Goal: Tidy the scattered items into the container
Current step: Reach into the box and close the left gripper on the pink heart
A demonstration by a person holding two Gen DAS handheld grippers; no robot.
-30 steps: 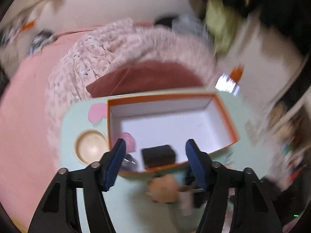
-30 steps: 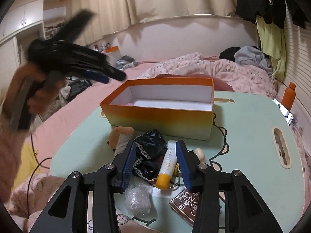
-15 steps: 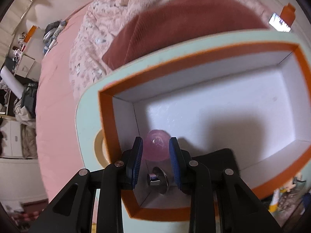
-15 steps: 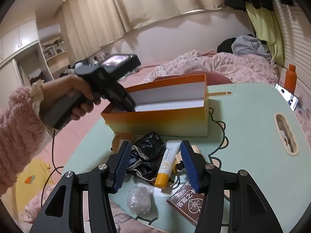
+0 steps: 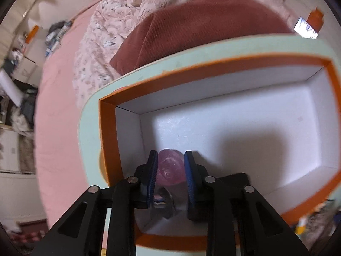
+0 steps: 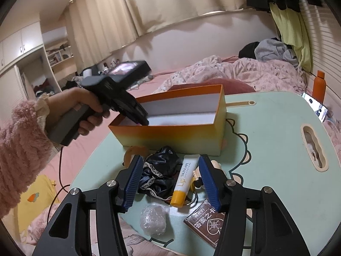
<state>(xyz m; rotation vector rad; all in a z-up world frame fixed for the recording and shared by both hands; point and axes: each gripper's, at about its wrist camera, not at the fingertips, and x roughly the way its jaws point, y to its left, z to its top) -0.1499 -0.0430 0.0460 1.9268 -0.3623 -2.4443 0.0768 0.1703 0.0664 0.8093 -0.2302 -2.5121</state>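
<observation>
The orange box [image 5: 213,68] with white inside stands on the mint-green table [image 6: 266,138]. My left gripper [image 5: 170,160] points steeply down into the box's left end. It is shut on a pink translucent round thing [image 5: 170,170] with a silvery cap. A black item [image 5: 236,179] lies beside it, half hidden by my finger. In the right wrist view a hand in a fluffy pink sleeve holds that left gripper [image 6: 140,115], its tips hidden in the box [image 6: 170,136]. My right gripper [image 6: 170,179] hangs open over a black satin cloth [image 6: 158,170] and a lip balm tube [image 6: 184,183], touching neither.
Near the front table edge lie a plastic-wrapped lump [image 6: 153,219], a brown booklet [image 6: 204,224] and a tan plush [image 6: 133,152]. A phone [image 6: 315,106] and an orange bottle [image 6: 318,83] stand at the right. A bed with a pink quilt [image 6: 234,72] lies behind.
My left gripper has swung over the box, sunk into its left end and closed around the pink thing. My right gripper's jaws have widened a little over the cloth and tube.
</observation>
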